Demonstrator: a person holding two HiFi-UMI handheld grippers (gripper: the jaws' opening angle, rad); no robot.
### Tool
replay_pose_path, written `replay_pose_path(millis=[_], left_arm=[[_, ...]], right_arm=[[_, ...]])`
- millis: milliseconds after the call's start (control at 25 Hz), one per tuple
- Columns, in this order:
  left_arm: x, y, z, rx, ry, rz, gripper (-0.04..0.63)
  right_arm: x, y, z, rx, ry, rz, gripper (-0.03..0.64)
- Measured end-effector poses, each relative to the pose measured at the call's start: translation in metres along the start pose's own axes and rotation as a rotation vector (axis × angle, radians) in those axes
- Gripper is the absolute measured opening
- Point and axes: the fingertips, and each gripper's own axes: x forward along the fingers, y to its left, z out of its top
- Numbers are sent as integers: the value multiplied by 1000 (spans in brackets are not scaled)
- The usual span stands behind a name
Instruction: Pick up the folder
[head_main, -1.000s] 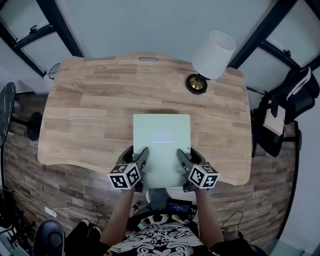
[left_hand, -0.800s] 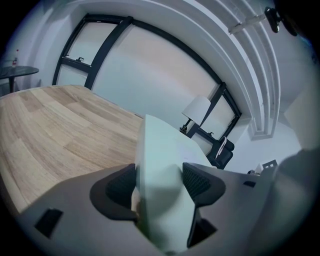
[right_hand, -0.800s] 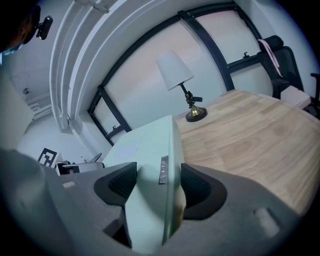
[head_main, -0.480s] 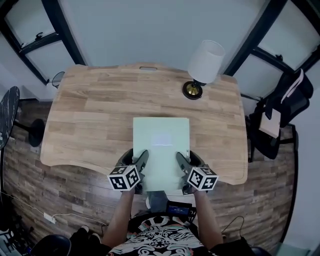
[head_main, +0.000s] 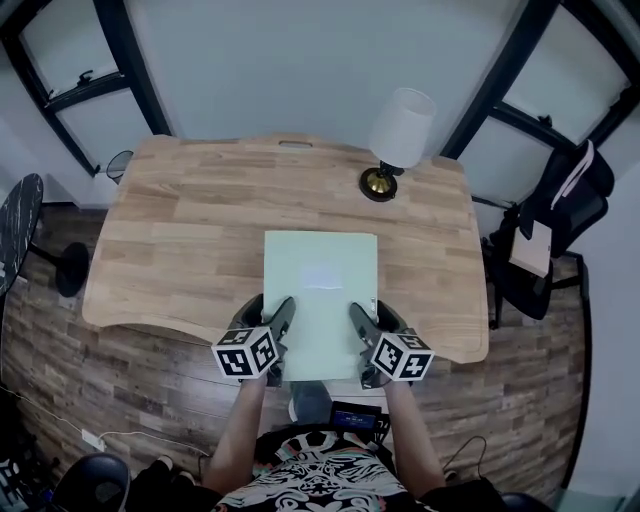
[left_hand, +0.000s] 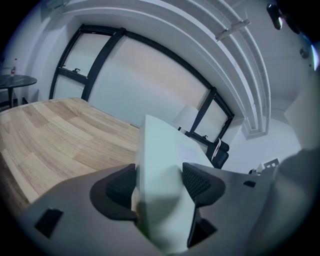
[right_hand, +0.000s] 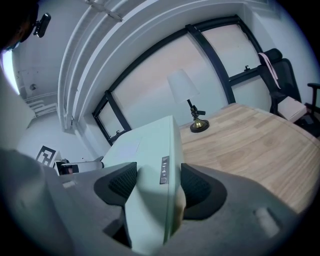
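Wooden tabletop carries a lamp at its far edge; nearer, the pale green folder is clamped by the left gripper and right gripper.

Two grippers, left gripper and right gripper, clamp one pale green flat folder. Beneath them is one light wooden table; beyond, one white-shaded brass lamp; rightward, one black office chair.
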Motion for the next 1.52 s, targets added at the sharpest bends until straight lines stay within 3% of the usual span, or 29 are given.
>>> replay_pose_path(millis=[480,1520], left_arm=[[-33,-6,8,15,-51,6,278],[-39,-22,11,32,-64,-8,278]], right_arm=[[-20,27,4,-72,-36,-3,265],[-35,26,10,-76,-65,1,264]])
